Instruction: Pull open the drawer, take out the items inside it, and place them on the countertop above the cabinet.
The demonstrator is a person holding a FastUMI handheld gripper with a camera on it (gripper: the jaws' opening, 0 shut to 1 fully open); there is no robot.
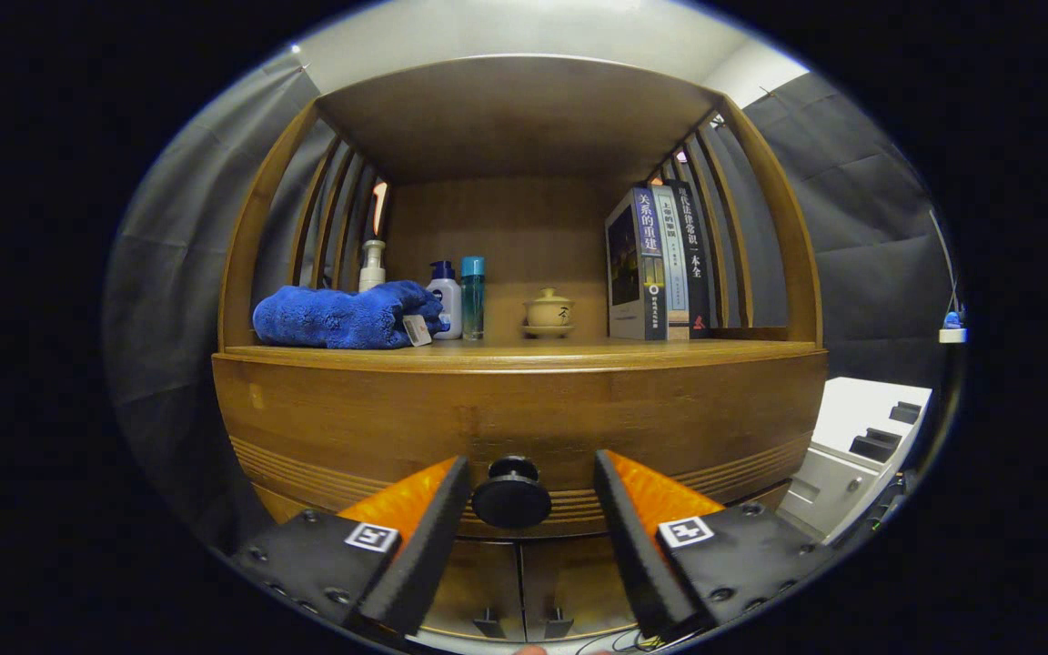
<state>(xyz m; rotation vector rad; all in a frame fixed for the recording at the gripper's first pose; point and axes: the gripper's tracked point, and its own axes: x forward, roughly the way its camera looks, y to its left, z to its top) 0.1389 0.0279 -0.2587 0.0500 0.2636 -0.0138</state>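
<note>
Wooden drawer (524, 414) closed; black knob (511, 496) between spread gripper (531, 482) jaws.

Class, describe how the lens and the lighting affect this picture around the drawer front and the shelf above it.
Gripper view: fisheye bends the drawer front into a bulging curve; the shelf recess is dim toward its back; the open claw straddles the knob without touching it, all in reasonably sharp focus.

Dark grey cloth walls (851, 209) on both sides, pale ceiling (506, 32) above; white unit (861, 437) with dark slots low beside the wooden cabinet (524, 409); dim warm light.
</note>
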